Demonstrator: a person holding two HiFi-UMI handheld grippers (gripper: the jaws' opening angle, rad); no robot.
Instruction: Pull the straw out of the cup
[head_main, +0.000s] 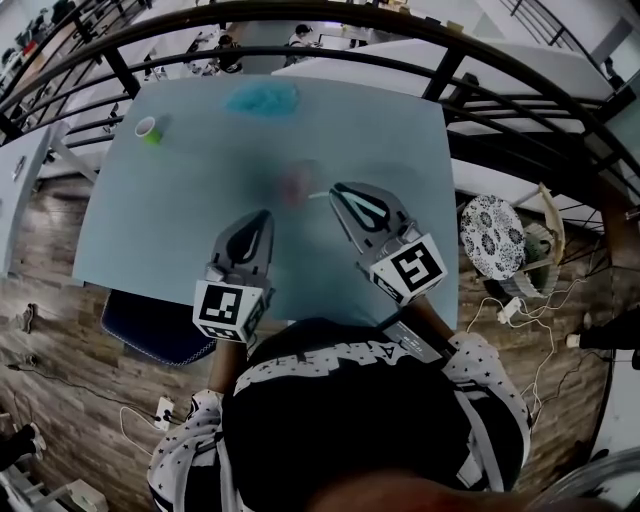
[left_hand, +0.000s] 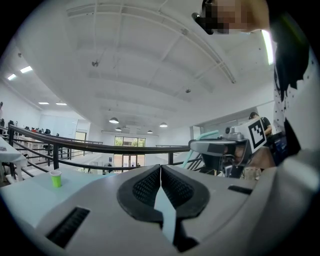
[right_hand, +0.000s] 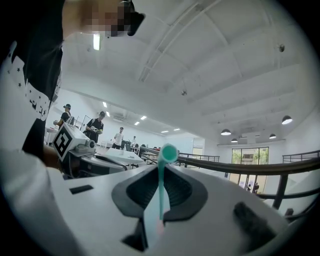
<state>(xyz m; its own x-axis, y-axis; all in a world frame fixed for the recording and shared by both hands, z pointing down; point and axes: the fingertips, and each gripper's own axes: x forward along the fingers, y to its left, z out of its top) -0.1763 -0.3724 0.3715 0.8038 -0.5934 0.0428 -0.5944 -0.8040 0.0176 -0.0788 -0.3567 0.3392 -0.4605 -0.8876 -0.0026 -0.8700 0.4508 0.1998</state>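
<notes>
1. R claw (right_hand: 161, 166): jaws clamped tight on the teal straw (right_hand: 160, 192). It stands up betw. the black ribbed pads (right_hand: 176, 189), round open end just above the tips, lower part running down into the gap.
2. Head view: R claw (head_main: 339, 191) points at the cup (head_main: 298, 183), tips just beside it. A thin pale bit of straw (head_main: 321, 195) bridges tips & cup. The cup is blurry & pinkish, near mid-worktop. Can't tell if the straw's far end is inside it or clear of it.
3. L claw (left_hand: 161, 168): jaws together, tips touching, nothing betw. them. In its view the straw (left_hand: 200, 137) shows as a teal strip at the R claw's nose.
4. Head view: L claw (head_main: 266, 214) lies near the cup, to its lower left, not touching it.
5. Marker cubes, L (head_main: 228, 308) & R (head_main: 410, 268), carry black-on-white square code patterns, the only print that shows sharp.
6. Worktop (head_main: 180, 220): pale blue-grey. A green cup (head_main: 150, 128) stands upright at the far-left corner, well apart from both claws; it also shows in the L gripper view (left_hand: 56, 178). A blue heap (head_main: 262, 98) lies at the far edge, too blurred to tell what it is.
7. Person's shirt (head_main: 340, 365): black w/ a white band of print across it, letters too blurred to read.
8. Around: black railing (head_main: 300, 20) beyond the worktop, wood floor (head_main: 50, 250) below.
</notes>
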